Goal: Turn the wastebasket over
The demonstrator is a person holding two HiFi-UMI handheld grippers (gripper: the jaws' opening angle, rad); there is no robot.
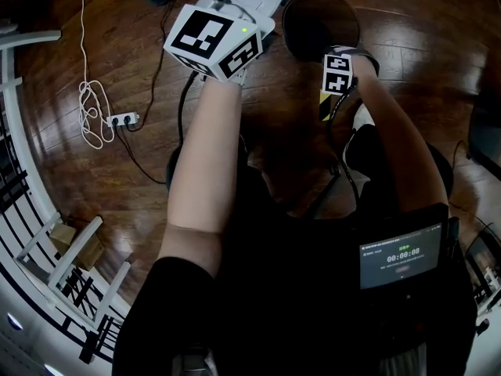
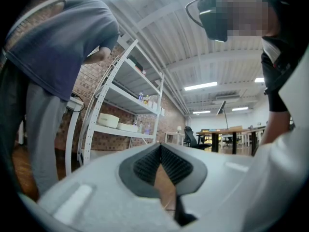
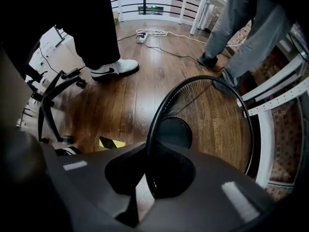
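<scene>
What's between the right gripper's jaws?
The wastebasket: its black rim is clamped in the shut jaws of the right gripper, shown in the right gripper view.

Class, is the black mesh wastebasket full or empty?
Empty. The right gripper view looks into the wastebasket: only bare mesh wall and its dark round base show.

The wastebasket (image 3: 217, 115) at my right claw (image 3: 147, 170) was fine black wire mesh, see-through, with a smooth, faintly shiny rim. Beneath that claw the floor (image 3: 116, 105) was dark wood planking, polished and glossy. The right claw's shell looked like matt dark plastic. The left claw (image 2: 161, 166) was matt white plastic with ribbed black pads (image 2: 145, 166). Beyond the left claw I saw white-painted metal shelving (image 2: 120, 100) against rough brick (image 2: 87, 86).
</scene>
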